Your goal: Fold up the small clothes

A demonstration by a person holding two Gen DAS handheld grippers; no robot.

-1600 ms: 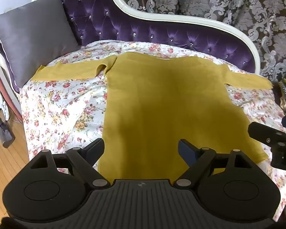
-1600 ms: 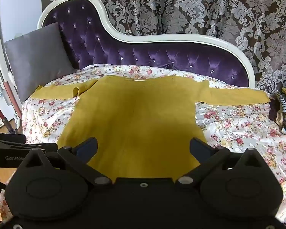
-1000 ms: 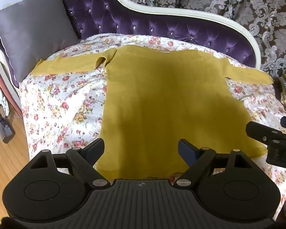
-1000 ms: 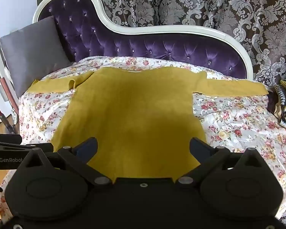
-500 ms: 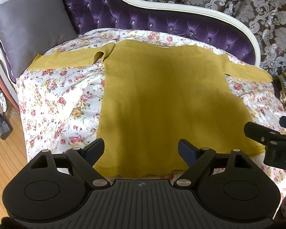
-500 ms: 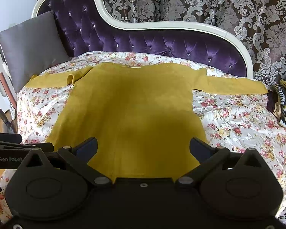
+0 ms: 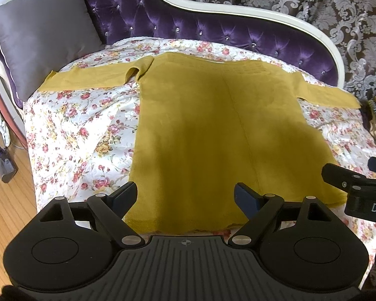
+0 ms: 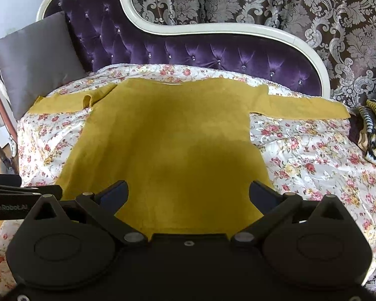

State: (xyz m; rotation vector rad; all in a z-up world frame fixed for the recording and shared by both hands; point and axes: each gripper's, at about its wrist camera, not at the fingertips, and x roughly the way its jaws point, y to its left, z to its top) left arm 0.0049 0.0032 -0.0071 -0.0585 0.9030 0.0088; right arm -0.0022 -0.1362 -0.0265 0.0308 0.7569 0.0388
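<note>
Tufted purple velvet daybed (image 8: 213, 52) w/ glossy floral quilt (image 8: 313, 155) is filling the view. Mustard knit sweater (image 7: 213, 130) is lying flat on it, sleeves out, hem nearest. Both grippers, left (image 7: 185, 195) & right (image 8: 188, 193), are hovering over the hem, fingers wide apart, empty. Vs earlier: sweater unmoved.

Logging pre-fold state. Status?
Left claw open, right claw open, both empty. Mustard long-sleeve top flat on floral bedspread, sleeves spread. Nothing on it.
</note>
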